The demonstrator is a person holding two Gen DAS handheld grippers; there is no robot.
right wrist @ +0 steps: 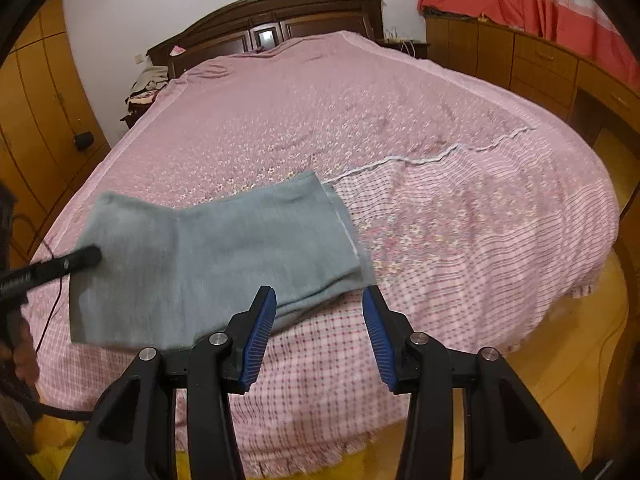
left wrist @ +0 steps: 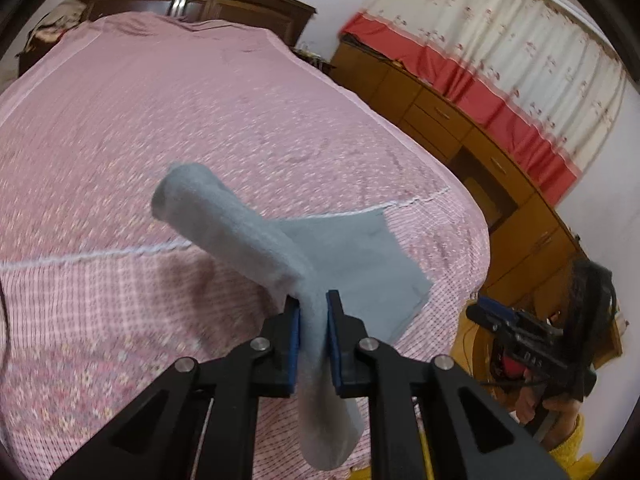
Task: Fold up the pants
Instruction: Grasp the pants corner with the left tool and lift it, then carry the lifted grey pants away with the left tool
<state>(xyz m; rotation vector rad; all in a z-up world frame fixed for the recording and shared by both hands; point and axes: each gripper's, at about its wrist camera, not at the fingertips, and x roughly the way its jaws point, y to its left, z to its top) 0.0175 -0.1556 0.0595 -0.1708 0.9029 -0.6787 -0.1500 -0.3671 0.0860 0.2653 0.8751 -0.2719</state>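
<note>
While the grey pants [left wrist: 320, 264] are being held up over the near end of the pink bed [left wrist: 160, 120], they're being pinched tight between the blue pads of the left claw [left wrist: 313, 344]. In the right wrist view the pants [right wrist: 224, 256] are being stretched roughly left to right, hem end pointing right. Only that view is showing the right claw [right wrist: 320, 336] spread apart, nothing being gripped.
</note>
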